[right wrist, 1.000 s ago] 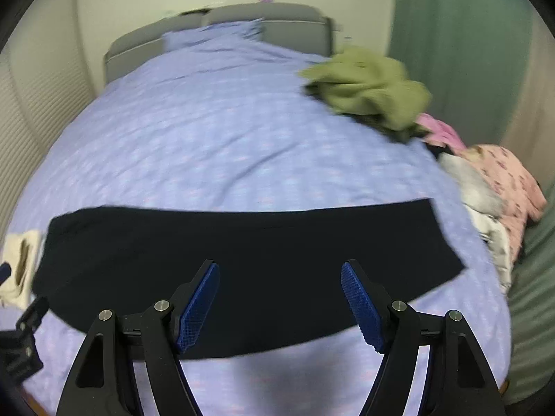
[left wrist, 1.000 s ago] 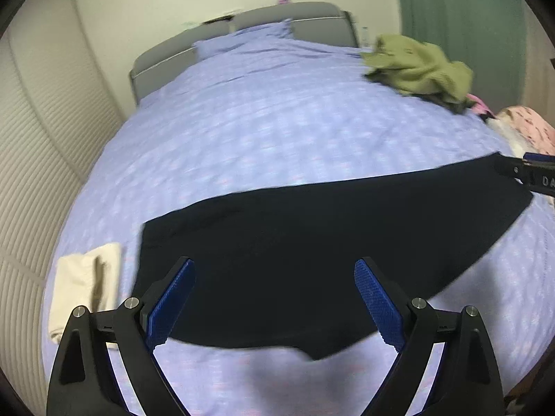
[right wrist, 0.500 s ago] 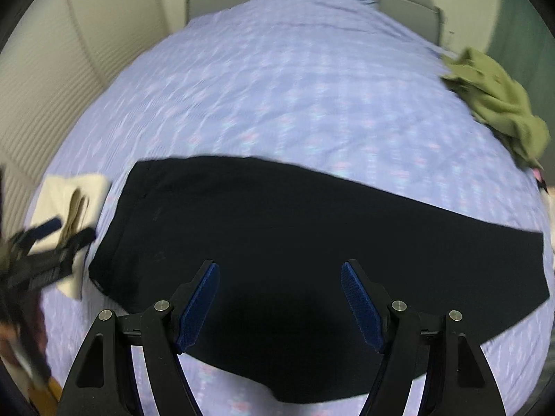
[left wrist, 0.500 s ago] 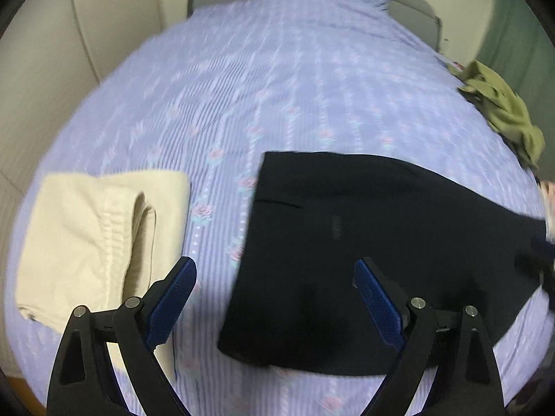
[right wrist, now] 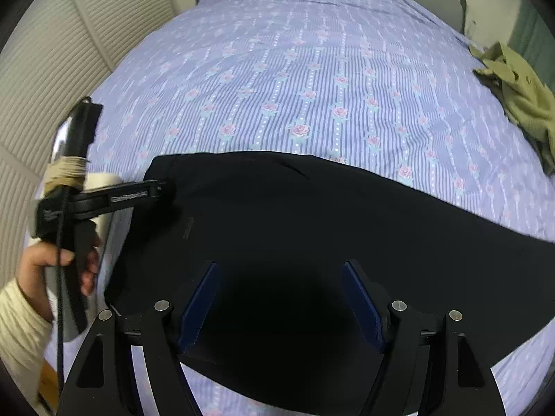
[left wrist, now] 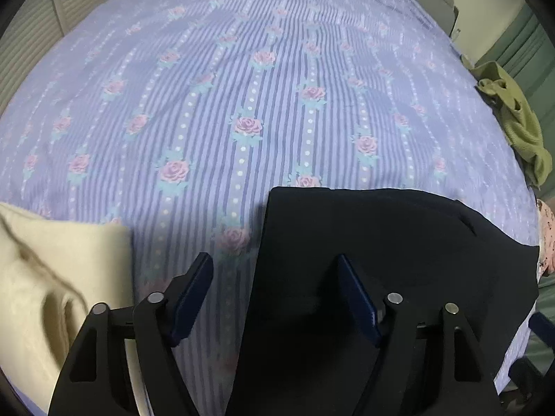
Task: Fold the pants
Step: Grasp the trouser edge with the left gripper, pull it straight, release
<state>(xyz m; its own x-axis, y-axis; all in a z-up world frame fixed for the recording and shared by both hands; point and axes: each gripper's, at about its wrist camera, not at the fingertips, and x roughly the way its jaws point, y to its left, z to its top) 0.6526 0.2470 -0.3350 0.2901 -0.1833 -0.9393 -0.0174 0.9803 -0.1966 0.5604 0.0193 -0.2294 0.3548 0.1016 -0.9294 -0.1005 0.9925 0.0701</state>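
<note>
Black pants (left wrist: 381, 242) lie flat and lengthwise across the near part of the bed. My left gripper (left wrist: 274, 258) points down over their left end. Its jaws are closing, and the pants' left edge lies between them with the pads (left wrist: 194, 294) clear of the cloth. The right wrist view shows the same pants (right wrist: 312, 215), with my right gripper (right wrist: 280, 265) open just above their left half and nothing pinched. In that view the left gripper (right wrist: 163, 189) reaches the pants' left end, held by a hand (right wrist: 45, 263) in a cream sleeve.
The bed (left wrist: 242, 86) has a lilac striped sheet with roses. A folded cream garment (left wrist: 52, 277) lies just left of the pants. An olive garment (right wrist: 520, 93) is heaped at the right edge, with pink cloth (left wrist: 546, 228) below it. A ribbed wall (right wrist: 52, 69) runs along the left side.
Both grippers have swung left along the pants and dropped closer to the bed. The left one now stands over the pants' left end, with its jaws narrower than before.
</note>
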